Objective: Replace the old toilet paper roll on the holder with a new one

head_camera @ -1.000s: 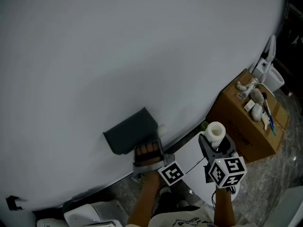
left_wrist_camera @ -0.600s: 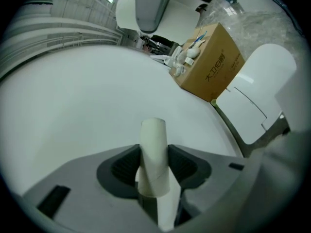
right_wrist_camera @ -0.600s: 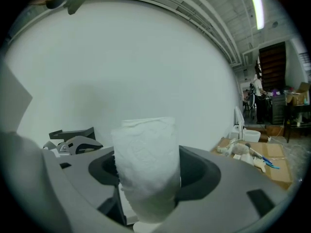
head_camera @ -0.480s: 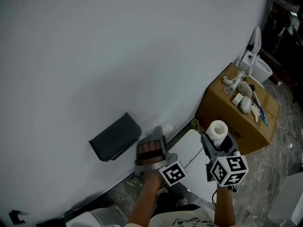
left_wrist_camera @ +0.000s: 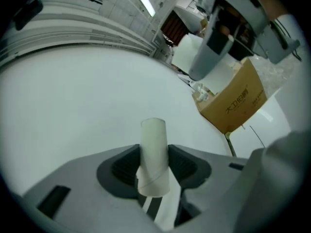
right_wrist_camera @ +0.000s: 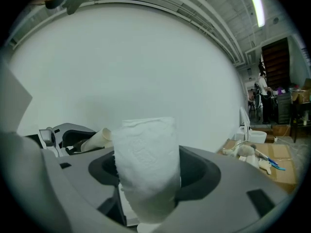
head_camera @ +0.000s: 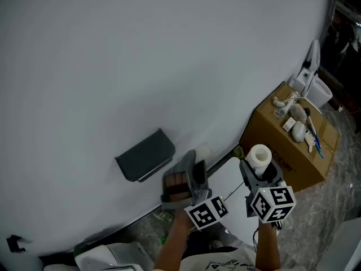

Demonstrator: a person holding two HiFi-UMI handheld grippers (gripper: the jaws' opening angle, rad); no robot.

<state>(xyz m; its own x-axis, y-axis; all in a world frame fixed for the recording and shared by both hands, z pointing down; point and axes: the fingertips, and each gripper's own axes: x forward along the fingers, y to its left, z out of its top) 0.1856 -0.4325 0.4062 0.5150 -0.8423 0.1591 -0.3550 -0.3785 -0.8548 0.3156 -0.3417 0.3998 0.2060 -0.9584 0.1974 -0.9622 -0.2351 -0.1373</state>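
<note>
1. Between the jaws of the left gripper stands the old roll's bare cardboard tube. The pads press on its two sides, and a loose strip of paper trails from its lower end.
2. On the other side, the right gripper is clamped on the new toilet paper roll. It is thick and white and stands on end, and the head view shows its hollow core facing upward.
3. From where I stand, the person holds the two grippers side by side, near each other but apart. Both point toward the white wall, with the marker cubes at the ends nearest the person.
4. Up on that wall is the holder, a dark grey, box-like cover. It sits up and to the left of the left gripper, and the tube is held clear of it.
5. Off to the right of the new roll, a cardboard box sits by the foot of the wall. A few small pale odds and ends lie on its top.
</note>
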